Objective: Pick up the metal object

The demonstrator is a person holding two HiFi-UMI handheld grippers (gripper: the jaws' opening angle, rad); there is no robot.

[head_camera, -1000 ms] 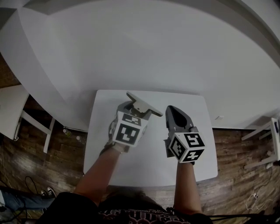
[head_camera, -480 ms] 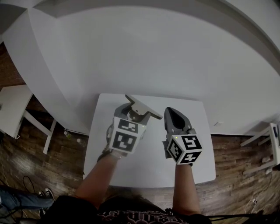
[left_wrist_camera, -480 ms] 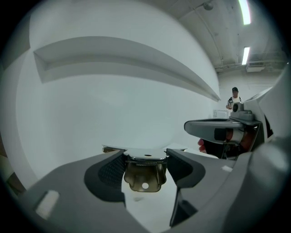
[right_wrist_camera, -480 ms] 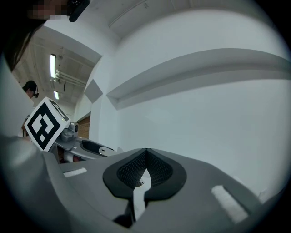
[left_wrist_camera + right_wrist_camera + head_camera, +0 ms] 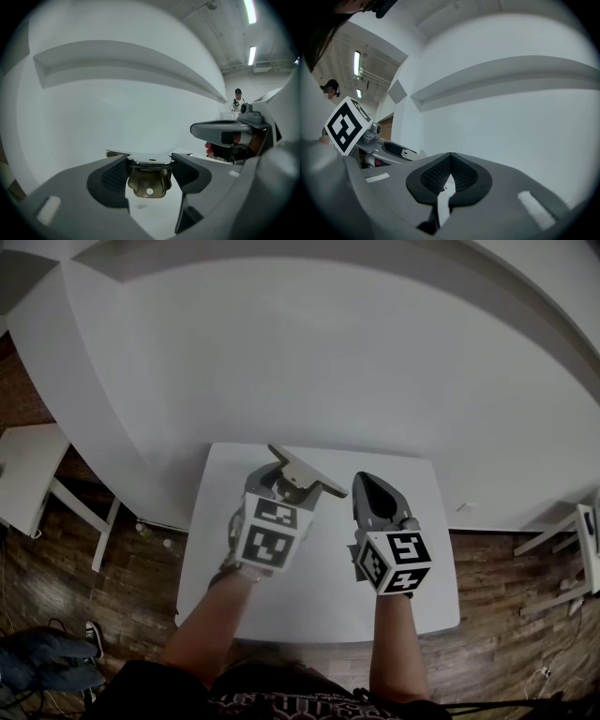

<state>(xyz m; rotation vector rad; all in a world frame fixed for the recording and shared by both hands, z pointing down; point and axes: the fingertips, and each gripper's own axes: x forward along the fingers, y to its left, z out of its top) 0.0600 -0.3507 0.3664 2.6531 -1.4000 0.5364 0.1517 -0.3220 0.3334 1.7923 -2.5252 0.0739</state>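
While the person holds both tools above the small white counter, the left tongs are pinching a metal bracket between their two dark pads. In the left gripper view the bracket fills the gap of the left tongs: a bright flat plate lies across the top, and under it hangs a brass-coloured tab with a toothed edge and one round hole. It hangs clear of the counter, which shows white below it. In the head view the plate sticks out from the tips toward 2 o'clock. The right tongs are at 3 o'clock from the left ones, near but apart from them, and they point toward 12 o'clock. In the right gripper view the right tongs are pressed together at the tips with nothing between them. Each tool carries a marker cube at the 6 o'clock end, near the wrist. A white wall stands at 12 o'clock from the counter, and a dark wooden floor shows at 9 o'clock and 3 o'clock.
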